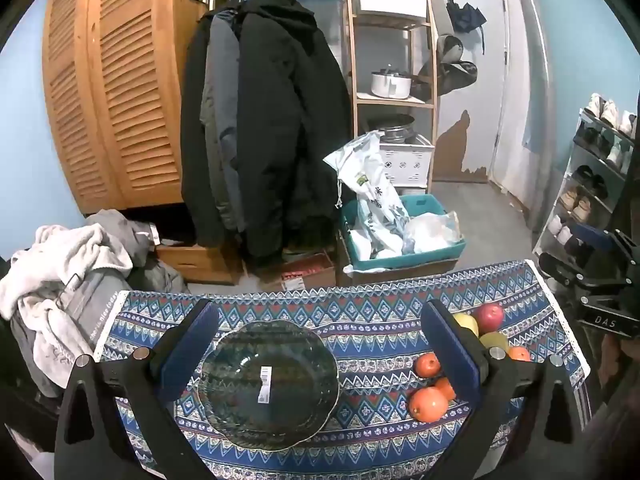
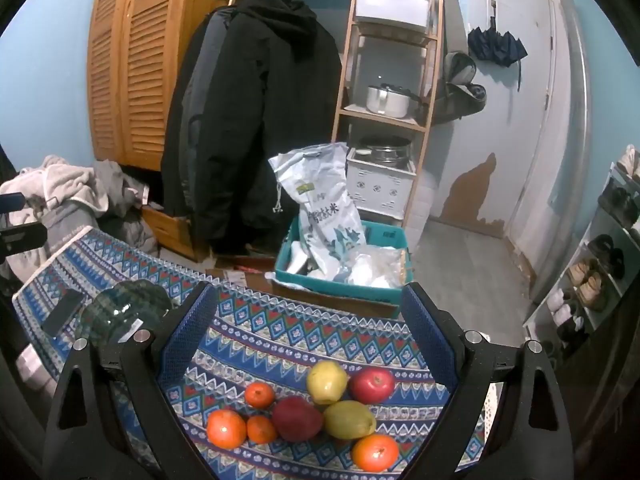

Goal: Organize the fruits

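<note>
Hanging wide open, both claws — left [image 1: 320, 344] over glass plate [image 1: 268, 384], right [image 2: 308, 332] over fruits [image 2: 316, 408] — grip nothing.

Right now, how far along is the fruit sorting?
Done: nothing; the glass plate holds no fruit. In hand: nothing; the left tool and right tool are both open with nothing between them. Left: all the fruit, oranges, apples and pears, clustered on the tablecloth.

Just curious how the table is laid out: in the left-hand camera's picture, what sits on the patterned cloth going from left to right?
Glass plate → large orange → red apple.
</note>
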### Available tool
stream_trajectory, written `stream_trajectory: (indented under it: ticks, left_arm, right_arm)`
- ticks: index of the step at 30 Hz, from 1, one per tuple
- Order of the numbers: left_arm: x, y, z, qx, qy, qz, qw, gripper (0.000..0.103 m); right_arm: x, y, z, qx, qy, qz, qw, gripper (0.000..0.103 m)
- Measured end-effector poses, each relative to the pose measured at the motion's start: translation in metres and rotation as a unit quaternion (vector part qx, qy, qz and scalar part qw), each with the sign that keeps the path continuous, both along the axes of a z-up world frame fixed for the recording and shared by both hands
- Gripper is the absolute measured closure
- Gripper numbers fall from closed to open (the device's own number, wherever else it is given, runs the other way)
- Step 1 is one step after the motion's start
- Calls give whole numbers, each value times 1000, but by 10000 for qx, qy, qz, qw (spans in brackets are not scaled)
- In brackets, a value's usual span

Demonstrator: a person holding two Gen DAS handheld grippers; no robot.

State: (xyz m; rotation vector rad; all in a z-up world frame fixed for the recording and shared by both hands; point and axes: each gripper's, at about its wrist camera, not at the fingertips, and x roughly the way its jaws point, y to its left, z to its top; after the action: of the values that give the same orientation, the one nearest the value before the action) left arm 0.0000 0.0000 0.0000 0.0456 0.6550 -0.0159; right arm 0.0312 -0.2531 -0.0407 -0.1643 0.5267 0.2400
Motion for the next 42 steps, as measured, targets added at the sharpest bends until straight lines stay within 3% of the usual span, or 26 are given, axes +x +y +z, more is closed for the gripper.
stream_trajectory:
  ticks: [27, 42]
  left_arm:
    - [-1, -1, -1, 31, -2, -43, 10000, 1]
    - [2, -6, -5, 303, 28, -49, 9995, 1]
  right_arm:
    - [-1, 2, -2, -4, 32, -1, 10000, 12]
    - [-2, -3, -6, 21, 87, 7, 10000, 12]
